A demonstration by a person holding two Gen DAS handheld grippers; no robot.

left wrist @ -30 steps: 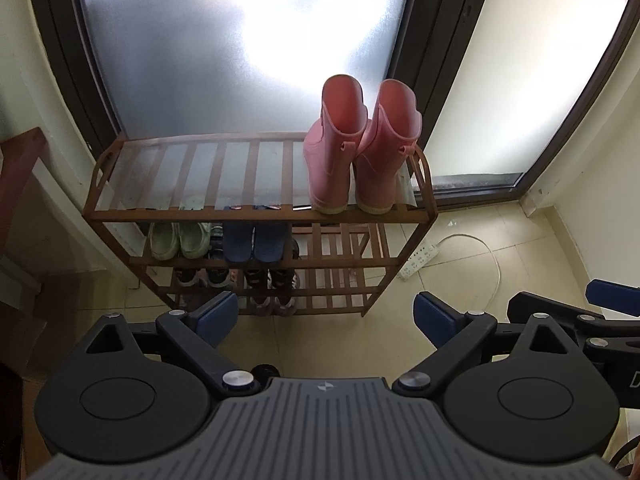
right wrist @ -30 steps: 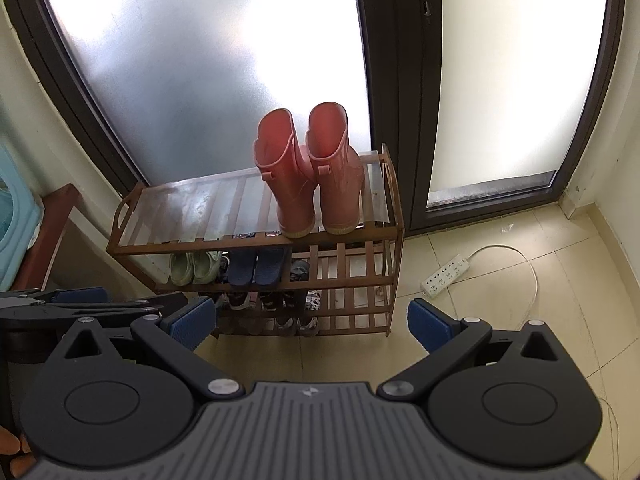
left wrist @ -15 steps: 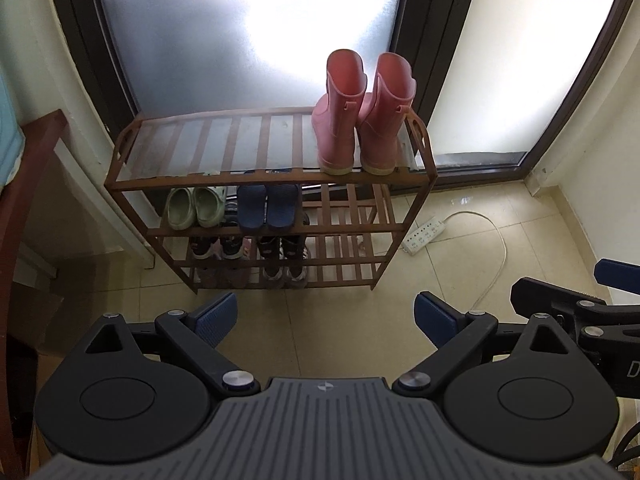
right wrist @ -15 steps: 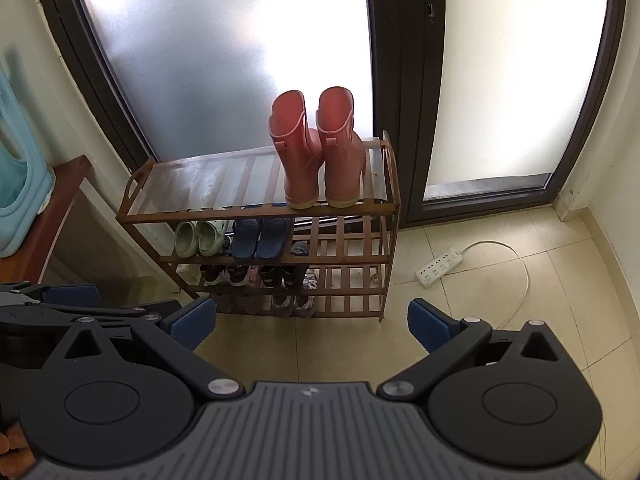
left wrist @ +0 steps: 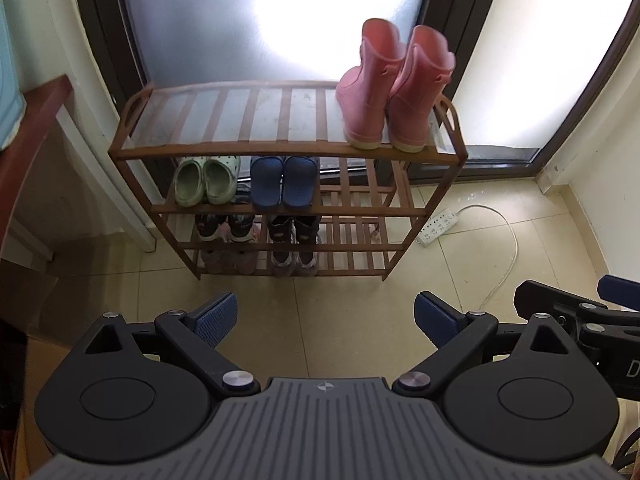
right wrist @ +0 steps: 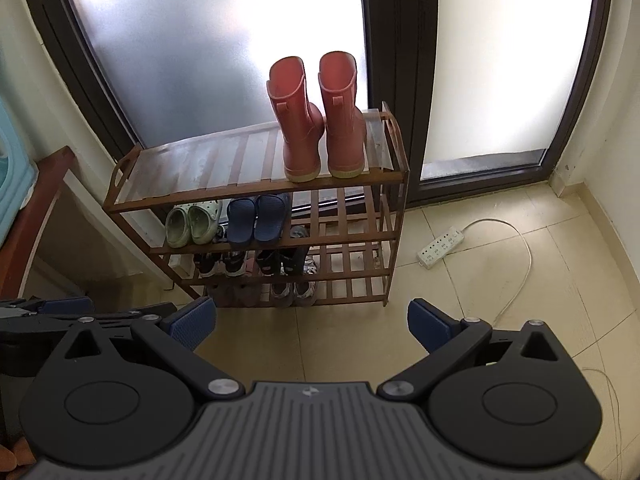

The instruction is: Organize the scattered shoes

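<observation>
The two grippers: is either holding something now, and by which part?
Nothing is held. The left gripper and right gripper are both open, over bare floor tiles.

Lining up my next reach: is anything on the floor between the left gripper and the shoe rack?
Nothing visible: bare tile lies between the open left gripper and the shoe rack. The power strip lies off to the rack's right.

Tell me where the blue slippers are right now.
In both views the blue slippers sit on the shoe rack's second shelf, right of the green clogs, below the pink boots' shelf.
</observation>
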